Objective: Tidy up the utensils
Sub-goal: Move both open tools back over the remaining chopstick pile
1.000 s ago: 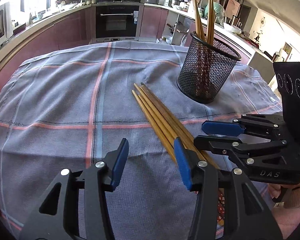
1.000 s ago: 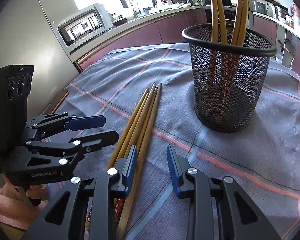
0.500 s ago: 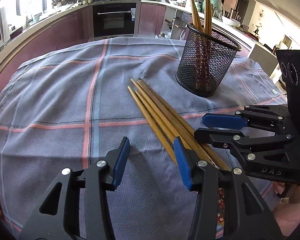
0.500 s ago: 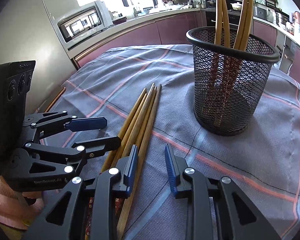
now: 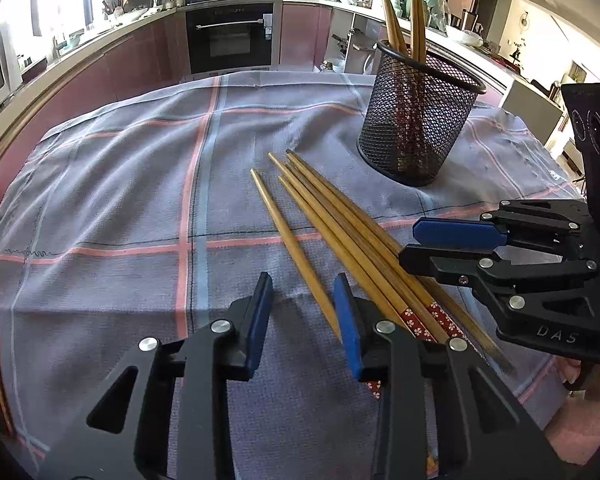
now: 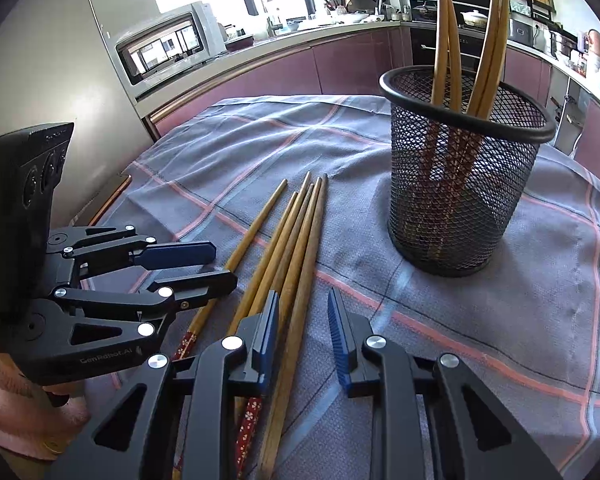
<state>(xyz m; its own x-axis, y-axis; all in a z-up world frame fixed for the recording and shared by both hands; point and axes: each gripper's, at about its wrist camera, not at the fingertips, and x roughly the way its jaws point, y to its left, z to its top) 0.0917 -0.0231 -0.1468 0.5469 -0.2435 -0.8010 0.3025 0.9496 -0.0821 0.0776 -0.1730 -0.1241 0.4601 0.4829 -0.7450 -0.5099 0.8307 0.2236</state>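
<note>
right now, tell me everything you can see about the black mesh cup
The black mesh cup is a round wire holder with a solid rim, looking like metal. It stands upright on the checked tablecloth, beyond the loose chopsticks and apart from them. Four chopsticks lean inside, their tips upward. Neither gripper touches it.

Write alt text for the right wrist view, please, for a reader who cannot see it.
Five wooden chopsticks lie on a checked grey cloth; the right gripper is closing around the rightmost, not yet pinching. A black mesh cup holds four more, and the left gripper is at the left.
</note>
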